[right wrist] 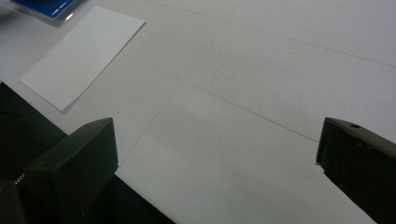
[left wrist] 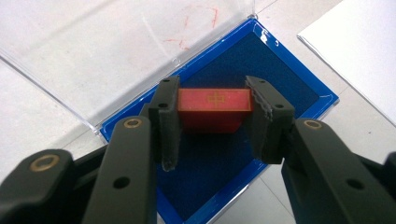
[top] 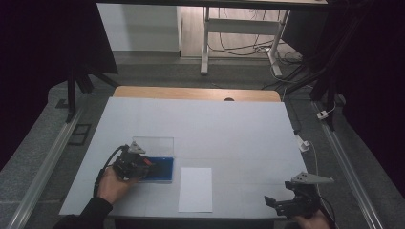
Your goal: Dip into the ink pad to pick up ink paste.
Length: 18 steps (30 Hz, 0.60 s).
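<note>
Across the whole field of the high view: a table [top: 229, 124] under a white covering, with a strip of bare wood at its twelve-o'clock edge.

Item, case [top: 160, 169]: a blue, felt-lined tray at about eight o'clock on the table, its clear lid [left wrist: 93, 51] hinged open and standing behind it, toward twelve. Faint red marks show on the lid in the left gripper view.

Item, white sheet [top: 196, 189]: lies flat just beside the case at its four-o'clock side, near six o'clock on the table, apart from the case.

Item, left gripper [left wrist: 212, 114]: held by a hand [top: 112, 183] at the case's nine-o'clock side; jaws clamped on the two ends of the red block.

Item, right gripper [top: 282, 204]: at five o'clock on the table, well apart from the case; jaws spread wide, nothing between them, bare covering beneath.

Item, red block [left wrist: 212, 108]: small, rectangular, with a gold mark on its upper face, over the blue lining near the tray's middle. Whether it touches the felt cannot be told.

Judgement: the step in hand looks like handling the block at the case, whether lifting out or setting in is unclear. A lift calls for a straight rise clear of the rim; a placement calls for settling flat before release.
</note>
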### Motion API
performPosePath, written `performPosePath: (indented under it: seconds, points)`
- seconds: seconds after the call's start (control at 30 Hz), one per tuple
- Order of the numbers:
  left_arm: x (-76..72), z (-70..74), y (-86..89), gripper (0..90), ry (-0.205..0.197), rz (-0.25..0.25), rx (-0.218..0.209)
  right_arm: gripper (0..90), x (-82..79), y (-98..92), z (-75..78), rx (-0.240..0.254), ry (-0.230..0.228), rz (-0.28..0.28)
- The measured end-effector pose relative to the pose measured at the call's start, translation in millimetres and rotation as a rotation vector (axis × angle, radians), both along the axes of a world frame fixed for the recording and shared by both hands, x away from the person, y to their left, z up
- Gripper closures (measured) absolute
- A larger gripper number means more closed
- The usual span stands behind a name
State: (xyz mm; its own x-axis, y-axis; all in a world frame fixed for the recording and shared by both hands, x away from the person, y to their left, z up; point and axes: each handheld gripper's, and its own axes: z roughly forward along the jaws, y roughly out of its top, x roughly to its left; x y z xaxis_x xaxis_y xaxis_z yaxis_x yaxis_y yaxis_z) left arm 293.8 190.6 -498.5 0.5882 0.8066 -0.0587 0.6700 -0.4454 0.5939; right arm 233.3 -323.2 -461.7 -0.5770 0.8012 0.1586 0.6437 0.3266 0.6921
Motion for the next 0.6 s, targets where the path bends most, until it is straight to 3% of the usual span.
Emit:
performPosePath:
  seconds: [0.1,0.37,0.6]
  points:
    - [0.0,3.1,-0.1,58.2,0.001,-0.012,-0.038,0.0,-0.1,-0.1,0.0,-0.002,0.001,-0.001]
    - [-0.8,10.7,-6.0,58.1,-0.031,-0.052,-0.043,0.0,-0.3,-0.2,-0.1,0.0,0.001,0.0]
    - [-0.5,12.8,-10.7,58.1,-0.058,-0.055,-0.041,0.0,-0.3,-0.3,-0.2,-0.001,0.003,-0.001]
